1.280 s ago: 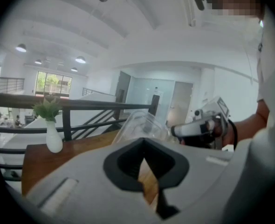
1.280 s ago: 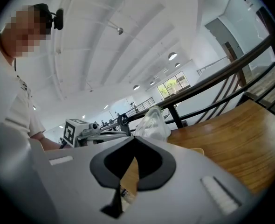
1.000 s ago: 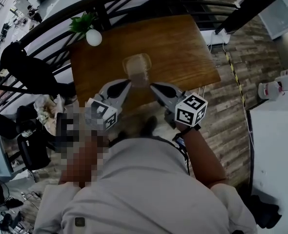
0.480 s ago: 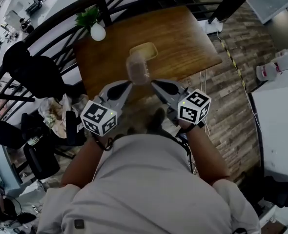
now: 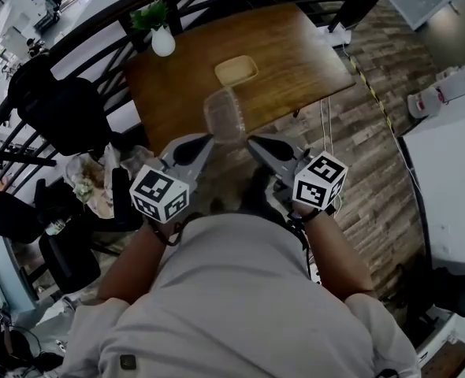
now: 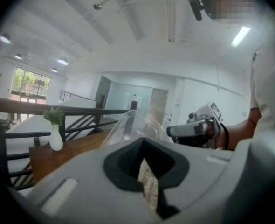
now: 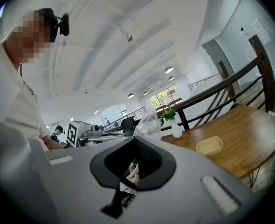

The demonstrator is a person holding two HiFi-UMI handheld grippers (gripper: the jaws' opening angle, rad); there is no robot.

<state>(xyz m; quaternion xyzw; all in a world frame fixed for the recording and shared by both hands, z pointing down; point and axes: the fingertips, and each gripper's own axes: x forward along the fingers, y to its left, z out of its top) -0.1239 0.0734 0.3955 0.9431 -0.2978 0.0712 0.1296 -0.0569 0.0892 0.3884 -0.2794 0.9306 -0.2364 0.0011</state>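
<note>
- The left gripper [image 5: 207,138] has its jaws closed down on one rim of a clear plastic cover with rounded corners [image 5: 223,115]. In the left gripper view the jaws [image 6: 144,147] meet with almost no gap, and the cover [image 6: 130,124] rises just past them.
- The right gripper [image 5: 251,141] pinches the opposite rim. In its own view the jaws [image 7: 135,143] are likewise closed, with the cover [image 7: 149,124] standing up beyond them.
- The cover hangs between the two grippers, clear of any surface. In the head view it shows over the near edge of the brown wooden table [image 5: 295,42].
- A shallow beige rectangular tray [image 5: 236,70] lies on the table just beyond the cover, apart from it.
- A white vase with a green plant [image 5: 162,41] stands at the table's far left corner, well apart from the tray.
- A black metal railing [image 5: 98,30] runs behind the table.
- A dark bulky chair [image 5: 59,109] stands to the left of the table, beside the left gripper.
- Grey-brown plank flooring [image 5: 374,116] lies to the right.
</note>
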